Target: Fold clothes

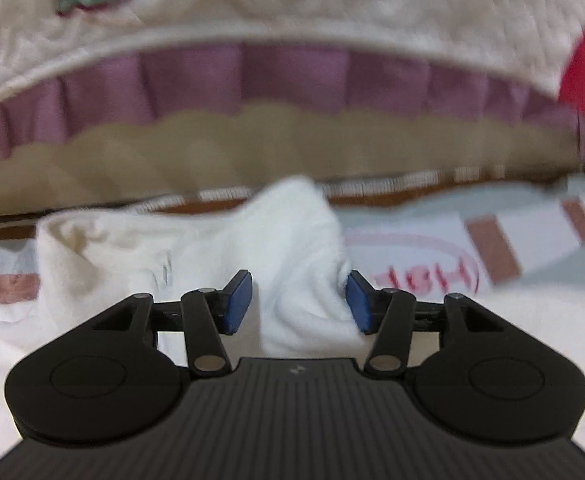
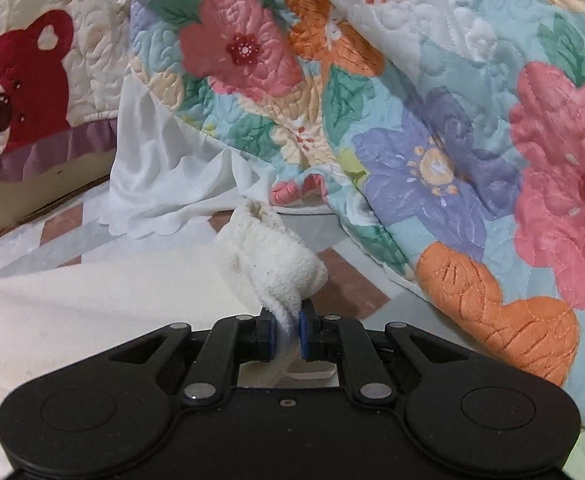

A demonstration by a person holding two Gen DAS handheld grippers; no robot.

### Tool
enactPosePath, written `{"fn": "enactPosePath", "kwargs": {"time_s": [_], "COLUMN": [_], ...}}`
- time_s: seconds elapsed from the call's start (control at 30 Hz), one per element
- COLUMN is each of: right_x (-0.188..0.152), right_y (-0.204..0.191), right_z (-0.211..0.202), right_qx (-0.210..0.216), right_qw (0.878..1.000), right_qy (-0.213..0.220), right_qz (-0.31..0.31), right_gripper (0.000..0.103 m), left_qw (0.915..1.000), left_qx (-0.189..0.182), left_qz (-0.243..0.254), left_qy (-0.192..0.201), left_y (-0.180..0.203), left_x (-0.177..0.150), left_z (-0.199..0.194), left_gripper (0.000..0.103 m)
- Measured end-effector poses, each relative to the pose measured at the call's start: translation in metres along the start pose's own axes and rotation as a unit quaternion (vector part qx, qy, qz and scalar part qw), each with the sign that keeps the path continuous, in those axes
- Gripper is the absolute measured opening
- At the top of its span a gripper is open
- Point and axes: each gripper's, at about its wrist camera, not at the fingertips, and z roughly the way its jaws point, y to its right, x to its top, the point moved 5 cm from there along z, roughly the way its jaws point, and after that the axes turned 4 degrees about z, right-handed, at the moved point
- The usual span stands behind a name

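In the right wrist view a white fluffy sock (image 2: 270, 256) hangs lifted off the bed, and my right gripper (image 2: 286, 334) is shut on its lower end. Its open cuff points away from me. A cream garment (image 2: 92, 304) lies flat beneath it. In the left wrist view a bunched white fluffy piece of cloth (image 1: 296, 248) rises between the blue pads (image 1: 236, 300) of my left gripper (image 1: 298, 300). The right pad touches the cloth and a thin gap shows at the left pad, so these jaws stand open around it. More cream fabric (image 1: 104, 252) spreads to the left.
A floral quilt (image 2: 432, 120) is heaped at the right and back. A cream pillow with a red bear (image 2: 20, 80) and purple ruffle (image 1: 252, 80) lies behind. A thin white sheet (image 2: 164, 168) drapes at the quilt's edge. The bed cover (image 1: 492, 240) has pink checks and red lettering.
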Motion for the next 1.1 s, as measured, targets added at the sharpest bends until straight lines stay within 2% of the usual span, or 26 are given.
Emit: {"fn": "enactPosePath", "kwargs": {"time_s": [0.07, 0.13, 0.2, 0.27, 0.3, 0.37, 0.43, 0.5, 0.57, 0.63, 0.7, 0.77, 0.8, 0.83, 0.9, 0.97, 1.0, 1.03, 1.1], "right_x": [0.004, 0.005, 0.006, 0.008, 0.011, 0.028, 0.057, 0.085, 0.101, 0.111, 0.111, 0.104, 0.099, 0.093, 0.080, 0.066, 0.062, 0.059, 0.056], "right_y": [0.004, 0.005, 0.002, -0.003, -0.006, -0.016, -0.023, -0.025, -0.030, -0.035, -0.036, -0.037, -0.035, -0.033, -0.026, -0.022, -0.023, -0.026, -0.032], "right_z": [0.004, 0.011, 0.015, 0.015, 0.013, -0.001, -0.022, -0.036, -0.033, -0.025, -0.014, -0.001, 0.014, 0.031, 0.061, 0.074, 0.072, 0.067, 0.057], "right_qx": [0.003, 0.008, 0.013, 0.024, 0.030, 0.046, 0.060, 0.072, 0.068, 0.063, 0.059, 0.041, 0.029, 0.015, -0.020, -0.055, -0.072, -0.089, -0.120], "right_qw": [1.000, 1.000, 1.000, 1.000, 0.999, 0.995, 0.987, 0.978, 0.973, 0.970, 0.970, 0.969, 0.972, 0.975, 0.985, 0.991, 0.990, 0.989, 0.986], "right_qy": [-0.003, -0.005, -0.004, 0.004, 0.014, 0.058, 0.125, 0.178, 0.200, 0.209, 0.204, 0.195, 0.176, 0.153, 0.078, 0.006, -0.002, 0.000, 0.005], "right_qz": [0.008, 0.011, 0.006, -0.010, -0.024, -0.062, -0.079, -0.076, -0.093, -0.110, -0.121, -0.145, -0.153, -0.160, -0.151, -0.125, -0.120, -0.118, -0.115], "right_gripper": [0.013, 0.014, 0.014, 0.014, 0.014, 0.014, 0.013, 0.012, 0.012, 0.012, 0.012, 0.013, 0.015, 0.016, 0.028, 0.034, 0.040, 0.052, 0.060], "left_qw": [0.9998, 0.9987, 0.9971, 0.9948, 0.9940, 0.9923, 0.9989, 0.9972, 0.9927, 0.9891, 0.9846, 0.9837, 0.9833, 0.9829, 0.9842, 0.9860, 0.9867, 0.9902, 0.9965], "left_qx": [-0.019, -0.038, -0.030, 0.008, 0.012, 0.015, 0.000, -0.017, -0.015, -0.017, -0.026, -0.031, -0.034, -0.036, -0.041, -0.057, -0.065, -0.056, -0.027], "left_qz": [-0.003, 0.006, 0.026, 0.086, 0.100, 0.121, 0.043, -0.044, -0.097, -0.121, -0.146, -0.157, -0.161, -0.166, -0.163, -0.146, -0.137, -0.115, -0.064], "left_qy": [0.005, -0.032, -0.064, -0.054, -0.043, -0.019, 0.020, 0.059, 0.071, 0.083, 0.094, 0.083, 0.077, 0.071, 0.055, 0.057, 0.058, 0.056, 0.047], "left_y": [0.004, 0.012, 0.019, 0.028, 0.028, 0.028, 0.003, -0.024, -0.046, -0.056, -0.063, -0.062, -0.061, -0.060, -0.058, -0.058, -0.058, -0.060, -0.067], "left_x": [0.008, 0.008, 0.003, 0.000, 0.002, 0.006, 0.016, 0.026, 0.025, 0.022, 0.018, 0.013, 0.011, 0.009, 0.002, -0.004, -0.007, -0.013, -0.030], "left_z": [0.002, 0.018, 0.034, 0.037, 0.031, 0.019, 0.000, -0.019, -0.021, -0.019, -0.017, -0.009, -0.005, -0.001, -0.004, -0.016, -0.022, -0.031, -0.049], "left_gripper": [0.051, 0.055, 0.054, 0.027, 0.018, 0.015, 0.014, 0.014, 0.013, 0.013, 0.013, 0.015, 0.022, 0.037, 0.050, 0.052, 0.056, 0.061, 0.062]}}
